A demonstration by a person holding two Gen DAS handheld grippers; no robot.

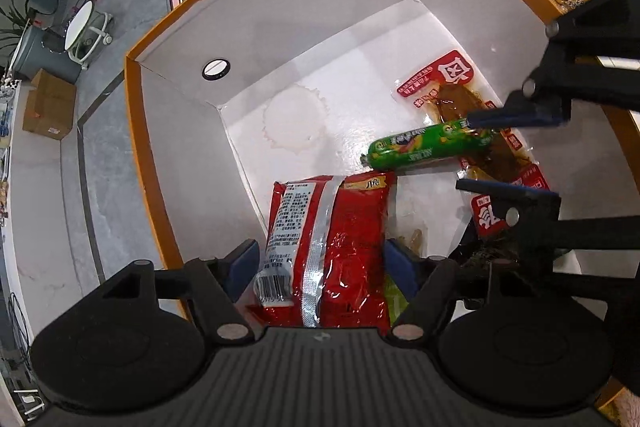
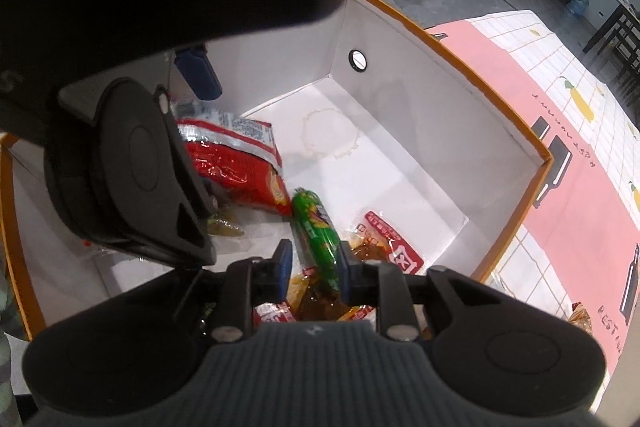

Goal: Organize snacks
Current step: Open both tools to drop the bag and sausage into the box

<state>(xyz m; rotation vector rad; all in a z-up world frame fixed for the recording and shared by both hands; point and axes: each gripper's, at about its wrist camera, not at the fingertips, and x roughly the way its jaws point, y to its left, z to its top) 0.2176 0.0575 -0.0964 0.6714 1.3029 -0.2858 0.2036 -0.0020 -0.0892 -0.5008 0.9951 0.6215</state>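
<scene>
Left gripper wide, pads clear of red bag between jaws; right gripper narrow, green sausage between jaws, contact unclear: withdrawal could drag either out of box.

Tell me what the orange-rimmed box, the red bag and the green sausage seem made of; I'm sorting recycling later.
Orange-rimmed box: looks like cardboard, matte white inside, with creased corners and a ring-shaped stain on its floor.
Red bag: probably metallised plastic film, glossy and crinkled, with a silver seam strip.
Green sausage: seemingly a thin, shiny printed plastic casing, pinched shut at the end.
</scene>
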